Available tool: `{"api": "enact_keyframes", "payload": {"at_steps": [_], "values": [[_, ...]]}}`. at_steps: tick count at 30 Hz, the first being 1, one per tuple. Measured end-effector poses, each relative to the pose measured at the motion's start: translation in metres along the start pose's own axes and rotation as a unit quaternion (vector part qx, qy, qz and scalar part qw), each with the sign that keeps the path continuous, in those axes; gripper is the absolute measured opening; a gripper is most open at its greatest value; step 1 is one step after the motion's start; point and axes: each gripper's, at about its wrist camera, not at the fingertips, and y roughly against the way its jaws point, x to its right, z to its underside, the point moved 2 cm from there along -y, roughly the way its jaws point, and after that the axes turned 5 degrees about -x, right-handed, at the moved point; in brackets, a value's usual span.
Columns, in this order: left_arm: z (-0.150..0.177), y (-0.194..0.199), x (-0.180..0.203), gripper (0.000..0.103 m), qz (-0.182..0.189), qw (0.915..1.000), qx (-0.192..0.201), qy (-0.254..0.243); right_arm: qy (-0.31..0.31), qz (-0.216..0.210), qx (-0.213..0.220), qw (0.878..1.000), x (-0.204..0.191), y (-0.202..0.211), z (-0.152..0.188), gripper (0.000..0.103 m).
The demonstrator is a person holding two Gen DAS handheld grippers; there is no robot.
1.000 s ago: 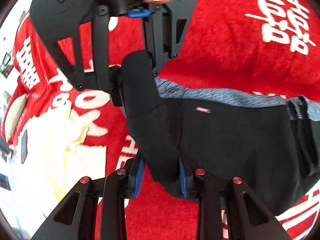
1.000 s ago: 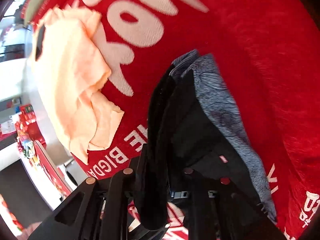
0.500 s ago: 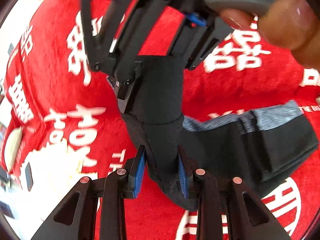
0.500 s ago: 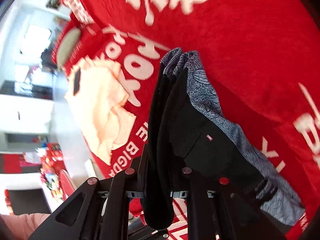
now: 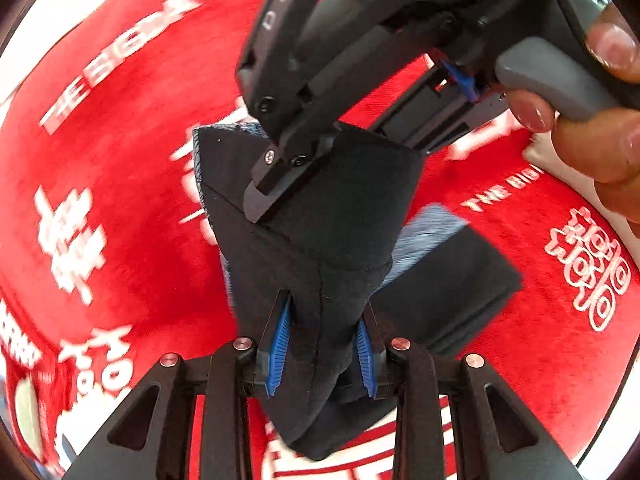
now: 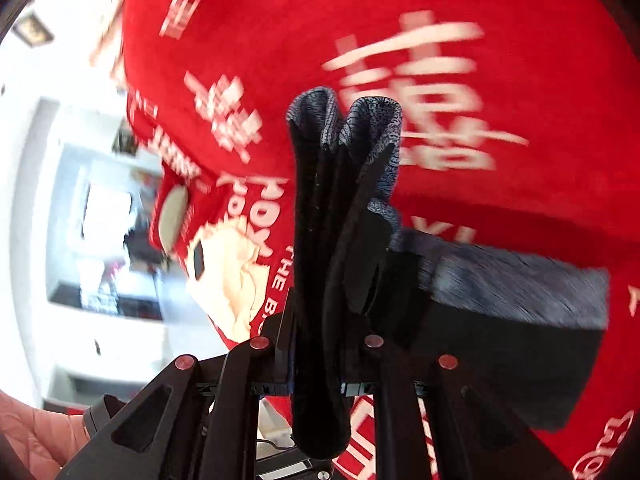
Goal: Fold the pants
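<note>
Since the earlier frames, the black pants with the heathered grey waistband (image 5: 320, 240) are being lifted off the red printed cloth covering the counter (image 5: 132, 184) and carried across it: the white lettering under the garment is different, and the cream-coloured crumpled cloth (image 6: 236, 276) is being left further behind, toward the edge of the counter. The two tools, formerly side by side along the waistband, are now being seen close together, one directly ahead of the other.

The left tool (image 5: 324, 348) is being kept narrowed on a thick bunch of the black fabric, its blue pads (image 5: 282, 340) pressed against the cloth. The right tool (image 6: 320, 356) is likewise being kept clamped on several gathered layers, the grey waistband edge standing up above its jaws. In the left view the right tool (image 5: 276, 188) is being seen from outside, with the person's hand (image 5: 592, 120) on its grey handle.

Part of the pants is being left trailing on the red cloth. A fold-over appears to be in progress; the held edge probably needs laying down squarely over the resting part.
</note>
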Motion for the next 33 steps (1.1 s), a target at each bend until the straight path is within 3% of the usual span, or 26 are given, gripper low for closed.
{"api": "enact_keyframes", "payload": {"at_steps": [10, 16, 17, 18, 19, 20, 25, 28, 31, 33], "values": [[-0.019, -0.045, 0.12, 0.032, 0.032, 0.9933, -0.048, -0.1, -0.117, -0.027, 0.061, 0.991, 0.138, 0.054, 0.063, 0.016], [-0.004, -0.081, 0.148, 0.032, 0.033, 0.9871, -0.096, -0.124, -0.156, -0.006, 0.052, 0.986, 0.203, 0.035, 0.09, 0.016], [-0.002, -0.082, 0.149, 0.035, 0.032, 0.9862, -0.098, -0.129, -0.16, -0.007, 0.05, 0.986, 0.21, 0.036, 0.094, 0.017], [0.001, -0.082, 0.148, 0.051, 0.036, 0.9859, -0.099, -0.13, -0.16, -0.007, 0.048, 0.986, 0.213, 0.033, 0.096, 0.019], [0.003, -0.08, 0.143, 0.073, 0.043, 0.9865, -0.1, -0.122, -0.158, -0.001, 0.048, 0.986, 0.213, 0.032, 0.098, 0.023], [0.004, -0.078, 0.138, 0.079, 0.046, 0.9873, -0.099, -0.115, -0.156, 0.007, 0.049, 0.986, 0.214, 0.032, 0.099, 0.025], [0.007, -0.064, 0.096, 0.08, 0.061, 0.9896, -0.113, -0.065, -0.15, 0.072, 0.034, 0.985, 0.206, 0.039, 0.097, 0.043], [0.006, -0.064, 0.058, 0.08, 0.068, 0.9889, -0.132, -0.001, -0.139, 0.125, 0.052, 0.981, 0.195, 0.056, 0.092, 0.043], [0.009, -0.072, 0.028, 0.08, 0.076, 0.9828, -0.156, 0.065, -0.127, 0.138, 0.08, 0.979, 0.185, 0.068, 0.081, 0.043], [0.013, -0.081, 0.011, 0.08, 0.082, 0.9751, -0.174, 0.111, -0.126, 0.145, 0.073, 0.979, 0.184, 0.064, 0.071, 0.043]]}}
